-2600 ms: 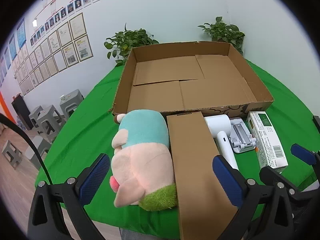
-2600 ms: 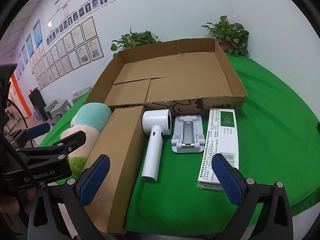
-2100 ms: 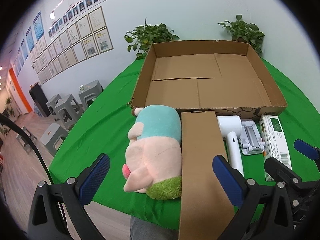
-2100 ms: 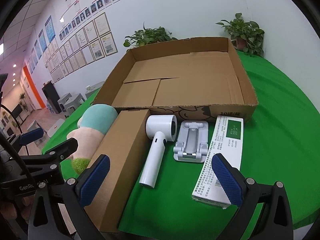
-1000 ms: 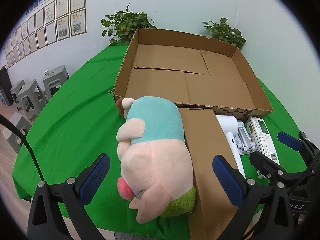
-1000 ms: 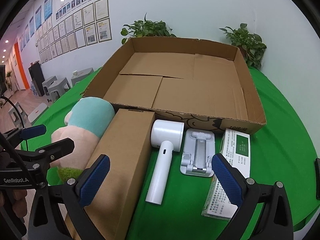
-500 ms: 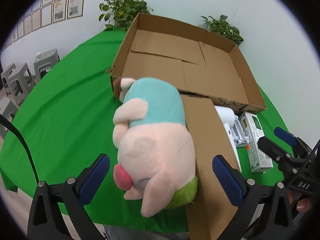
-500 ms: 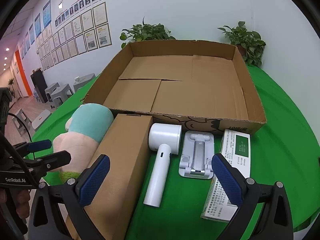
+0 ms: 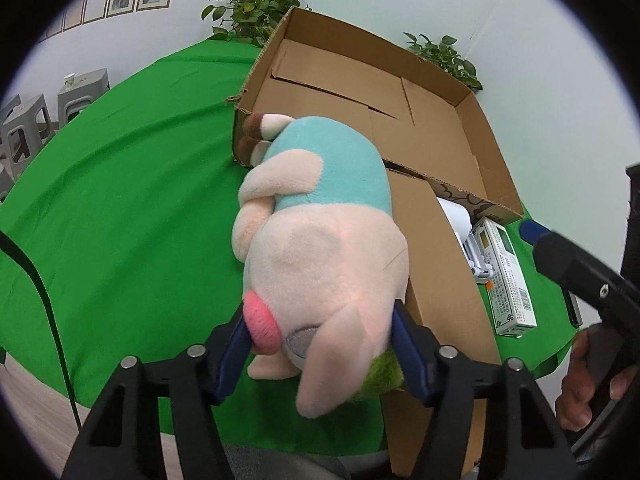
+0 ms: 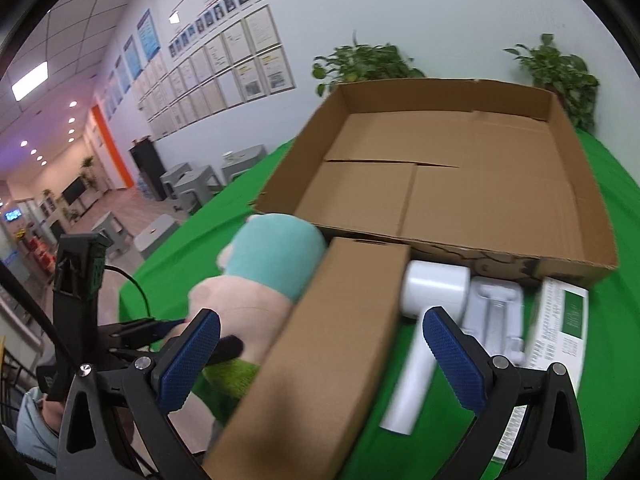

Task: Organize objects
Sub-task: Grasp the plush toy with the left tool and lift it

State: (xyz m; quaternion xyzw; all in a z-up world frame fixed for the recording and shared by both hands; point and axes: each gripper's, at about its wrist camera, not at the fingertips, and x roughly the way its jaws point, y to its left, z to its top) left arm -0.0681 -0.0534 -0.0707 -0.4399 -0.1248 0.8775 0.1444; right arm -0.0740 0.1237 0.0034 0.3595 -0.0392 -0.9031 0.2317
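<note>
Plush pig [image 9: 320, 240] lies lengthwise, feet toward open box [image 9: 400, 120], snout nearest

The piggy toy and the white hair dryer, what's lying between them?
A long brown cardboard box lies between the plush pig and the white dryer, clearest in the right wrist view.

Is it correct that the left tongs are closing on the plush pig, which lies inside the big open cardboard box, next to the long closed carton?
Not quite. The left tongs have been closing on the plush pig, and it does lie beside the long closed carton. But the pig is on the green tablecloth, in front of the big open cardboard box, not inside it. The left wrist view shows this.
</note>
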